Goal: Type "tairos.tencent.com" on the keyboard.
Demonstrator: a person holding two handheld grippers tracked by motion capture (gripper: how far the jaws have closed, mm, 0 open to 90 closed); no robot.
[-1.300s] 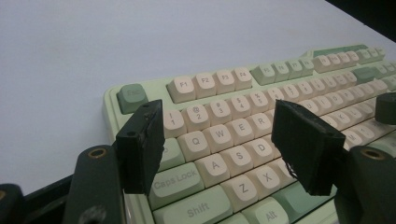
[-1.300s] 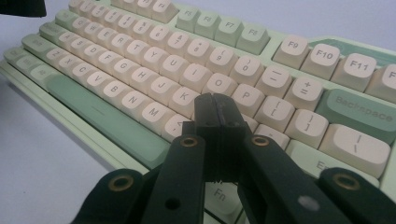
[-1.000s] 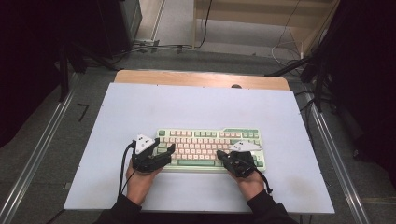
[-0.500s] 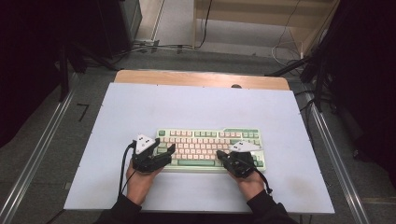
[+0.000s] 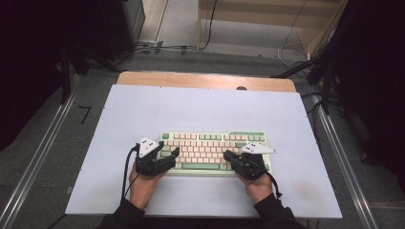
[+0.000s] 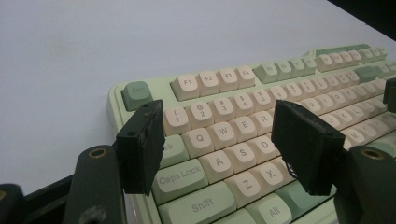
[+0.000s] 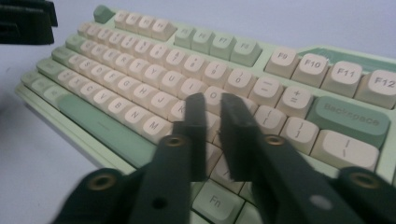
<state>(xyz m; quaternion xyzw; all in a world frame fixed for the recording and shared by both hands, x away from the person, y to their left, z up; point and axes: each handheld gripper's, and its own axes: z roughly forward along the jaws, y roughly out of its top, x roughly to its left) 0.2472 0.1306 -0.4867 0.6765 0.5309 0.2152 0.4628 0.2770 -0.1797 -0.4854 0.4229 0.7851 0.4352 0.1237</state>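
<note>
A person's two hands each hold a pair of black tongs over a pale green keyboard (image 5: 215, 150) lying on a white counter (image 5: 200, 109); the keyboard sits directly under and ahead of both pairs, its long near edge toward the person.

The left tongs (image 6: 219, 144) hover released above the keyboard's left end; the jaws stand wide apart with nothing between them, the Q, A and Z columns beneath. The right tongs (image 7: 212, 128) hang over the right half, near the punctuation keys; their jaws have just been opening and now show a narrow gap, gripping nothing.

The work looks like pressing keys with the jaw tips. To do it well, I would bring one tip straight down on the centre of a single cap, keeping the other jaw off its neighbours; a narrow gap helps on the right, while the left pair probably needs to draw together first; press lightly, then lift cleanly.

The keycaps are smooth, rounded cream plastic with grey lettering; modifier keys, the space bar and the case are matte sage green. The jaws are flat, blocky black pads on rounded arms with brass-coloured rivets; the counter looks smooth and plain.
</note>
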